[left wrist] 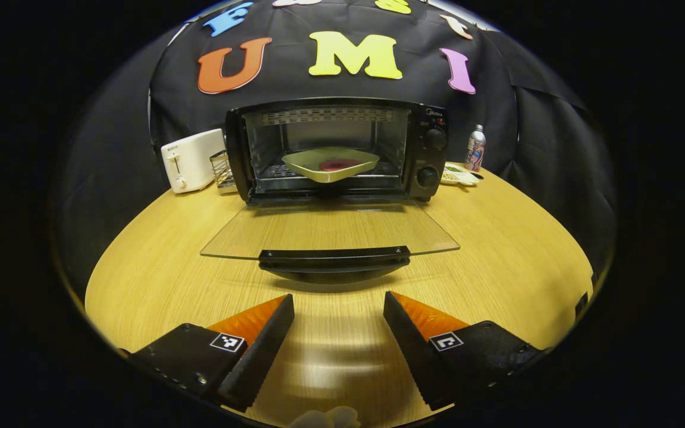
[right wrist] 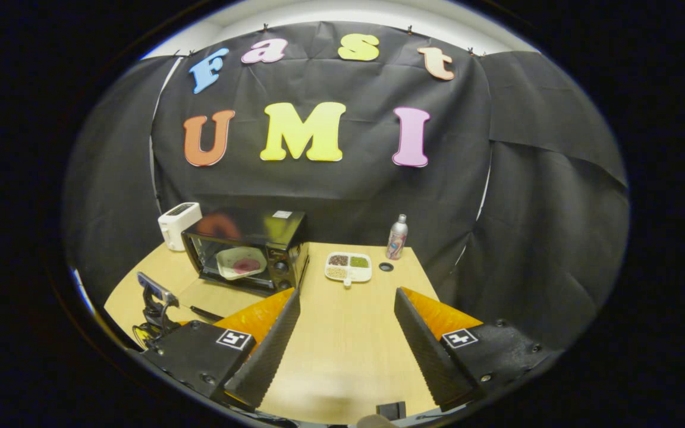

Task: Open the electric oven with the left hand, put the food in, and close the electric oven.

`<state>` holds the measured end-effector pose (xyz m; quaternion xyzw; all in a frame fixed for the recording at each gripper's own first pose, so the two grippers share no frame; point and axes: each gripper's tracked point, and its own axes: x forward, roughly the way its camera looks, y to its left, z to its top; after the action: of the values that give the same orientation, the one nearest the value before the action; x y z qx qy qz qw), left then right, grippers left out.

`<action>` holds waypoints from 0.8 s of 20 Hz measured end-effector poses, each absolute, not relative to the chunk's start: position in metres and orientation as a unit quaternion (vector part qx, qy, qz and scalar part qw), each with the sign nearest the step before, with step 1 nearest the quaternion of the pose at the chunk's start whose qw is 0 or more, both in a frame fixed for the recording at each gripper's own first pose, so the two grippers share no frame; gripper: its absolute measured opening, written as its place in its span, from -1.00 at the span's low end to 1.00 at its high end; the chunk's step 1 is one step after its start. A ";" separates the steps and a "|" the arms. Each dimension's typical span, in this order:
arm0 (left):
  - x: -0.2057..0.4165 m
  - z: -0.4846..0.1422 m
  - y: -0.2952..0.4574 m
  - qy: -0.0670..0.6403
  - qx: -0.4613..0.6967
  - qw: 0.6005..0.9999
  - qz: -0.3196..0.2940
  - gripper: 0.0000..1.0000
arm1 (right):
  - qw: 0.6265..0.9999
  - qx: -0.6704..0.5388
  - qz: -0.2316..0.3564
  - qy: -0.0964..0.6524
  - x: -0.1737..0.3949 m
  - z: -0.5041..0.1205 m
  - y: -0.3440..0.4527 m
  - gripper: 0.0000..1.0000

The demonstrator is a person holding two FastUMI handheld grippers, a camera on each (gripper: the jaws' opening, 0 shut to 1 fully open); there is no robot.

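The black electric oven (left wrist: 336,148) stands at the back of the wooden table with its glass door (left wrist: 330,232) folded flat down toward me. Inside on the rack rests a pale plate (left wrist: 330,164) with a red piece of food (left wrist: 338,164). My left gripper (left wrist: 338,309) is open just in front of the door's black handle (left wrist: 333,260), holding nothing. In the right gripper view the oven (right wrist: 247,249) sits at the left with the plate (right wrist: 240,263) inside. My right gripper (right wrist: 347,300) hovers open above the table, nothing between its fingers. The left gripper's rear (right wrist: 155,297) shows low left there.
A white toaster (left wrist: 191,159) and a small wire rack (left wrist: 222,169) stand left of the oven. To its right are a divided white dish (right wrist: 349,267) with grains, a small dark cap (right wrist: 386,267) and a slim can (right wrist: 397,237). Bare tabletop (right wrist: 354,333) lies below the right gripper.
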<state>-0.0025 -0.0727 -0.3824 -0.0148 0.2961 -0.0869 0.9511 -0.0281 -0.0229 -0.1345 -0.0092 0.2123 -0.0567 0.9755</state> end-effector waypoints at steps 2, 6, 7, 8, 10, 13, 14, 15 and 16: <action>0.002 -0.388 -0.073 0.300 -0.015 0.950 -0.085 0.94 | 0.975 -0.008 -0.059 0.215 -0.028 -0.136 -0.025 0.93; 0.011 -0.396 -0.072 0.304 -0.010 0.949 -0.083 0.94 | 0.972 -0.009 -0.066 0.225 -0.028 -0.140 -0.030 0.93; 0.013 -0.396 -0.071 0.303 -0.010 0.949 -0.083 0.94 | 0.972 -0.008 -0.066 0.227 -0.028 -0.142 -0.029 1.00; 0.017 -0.395 -0.071 0.301 -0.008 0.950 -0.080 0.96 | 0.971 -0.007 -0.067 0.229 -0.027 -0.143 -0.029 0.94; 0.021 -0.399 -0.069 0.306 -0.010 0.949 -0.078 0.94 | 0.970 -0.008 -0.067 0.232 -0.025 -0.145 -0.029 1.00; 0.024 -0.388 -0.070 0.298 -0.004 0.951 -0.080 0.94 | 0.970 -0.006 -0.063 0.233 -0.021 -0.148 -0.025 0.93; 0.027 -0.382 -0.070 0.295 -0.004 0.952 -0.081 0.94 | 0.970 -0.005 -0.063 0.233 -0.020 -0.148 -0.024 0.93; 0.030 -0.375 -0.071 0.291 -0.008 0.953 -0.083 0.94 | 0.971 -0.003 -0.062 0.232 -0.020 -0.148 -0.025 0.93; 0.034 -0.366 -0.071 0.286 -0.011 0.955 -0.083 0.94 | 0.971 0.000 -0.064 0.232 -0.020 -0.148 -0.025 0.94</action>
<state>0.0341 -0.0707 -0.3665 -0.0107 0.2858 -0.0828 0.9546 -0.0197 -0.0251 -0.1485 0.0002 0.2316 -0.0644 0.9707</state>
